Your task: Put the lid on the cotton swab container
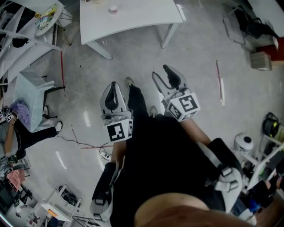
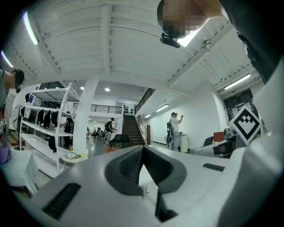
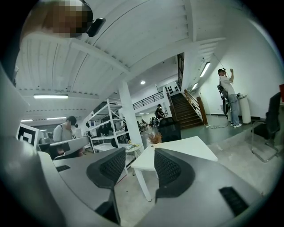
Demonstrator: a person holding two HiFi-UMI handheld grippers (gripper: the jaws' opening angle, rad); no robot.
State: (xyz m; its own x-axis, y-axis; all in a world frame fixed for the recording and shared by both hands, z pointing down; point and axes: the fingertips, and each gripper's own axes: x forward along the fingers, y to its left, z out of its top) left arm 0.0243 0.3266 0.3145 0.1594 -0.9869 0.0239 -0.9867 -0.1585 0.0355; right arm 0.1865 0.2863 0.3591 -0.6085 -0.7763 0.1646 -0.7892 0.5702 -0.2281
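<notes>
I stand on the floor a few steps from the white table (image 1: 133,17). A small round pale thing (image 1: 113,9) sits on it, too small to name; I see no lid. Both grippers are held in front of the person's body, above the floor and pointing toward the table. My left gripper (image 1: 113,91) is shut with nothing in it; in the left gripper view its tips (image 2: 143,150) meet. My right gripper (image 1: 165,76) is open and empty. The right gripper view shows its two dark pads (image 3: 139,156) apart, with the table (image 3: 177,148) beyond them.
A round side table (image 1: 46,17) with small items stands at the far left, and a pale box (image 1: 31,88) nearer. A seated person (image 1: 20,128) is at the left edge. Cables (image 1: 84,142) lie on the floor. Another person (image 3: 230,95) stands by the far wall.
</notes>
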